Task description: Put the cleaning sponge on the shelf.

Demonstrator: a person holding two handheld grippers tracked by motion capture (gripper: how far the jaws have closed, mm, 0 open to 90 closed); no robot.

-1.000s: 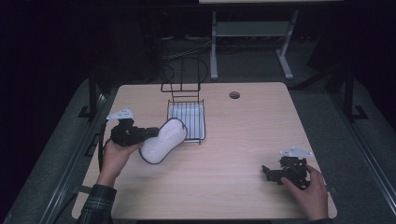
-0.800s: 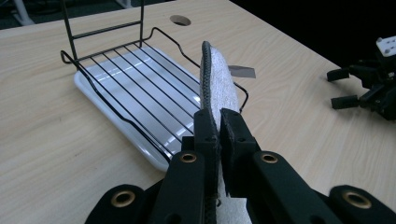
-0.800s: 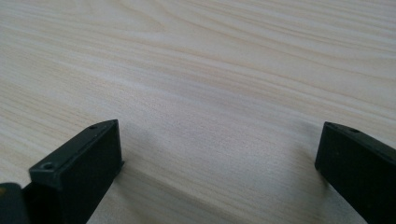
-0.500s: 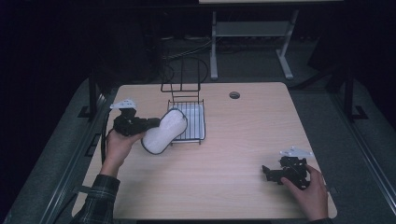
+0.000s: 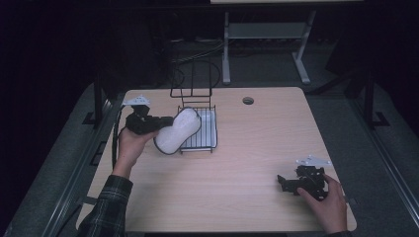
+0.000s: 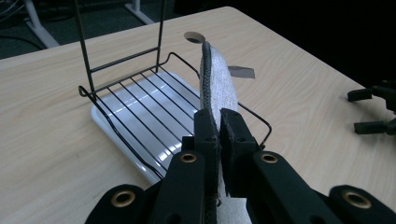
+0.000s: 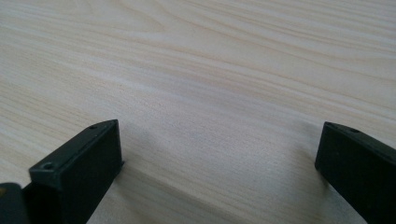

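1. The left gripper (image 5: 148, 122) has its jaws pinched on the edge of a white oval pad (image 5: 176, 131) with a dark rim. It holds the pad on edge in the air, above the near left corner of the wire rack (image 5: 197, 129), and the far end of the pad reaches over the rack's bars.
2. The grip takes in just a narrow strip of the rim. If the hand tilts or jerks, the pad could swing or slip out of the jaws.
3. In the left gripper view the pad (image 6: 215, 84) points along the rack (image 6: 135, 100). If lowered off line, it could snag a wire or the tall back loop and nudge the rack together with the white tray (image 6: 140, 135) under it.
4. The right gripper (image 5: 302, 181) rests on the bench near the front right corner, well apart from the rack. Its jaws are spread and hold nothing, so it could not steady the rack.
5. The bench (image 5: 257, 148) is pale wood grain, smooth, with a round cable hole (image 5: 248, 100) near the back edge.
6. The room around it is dark, with a grey floor and a white stand (image 5: 267, 34) behind.
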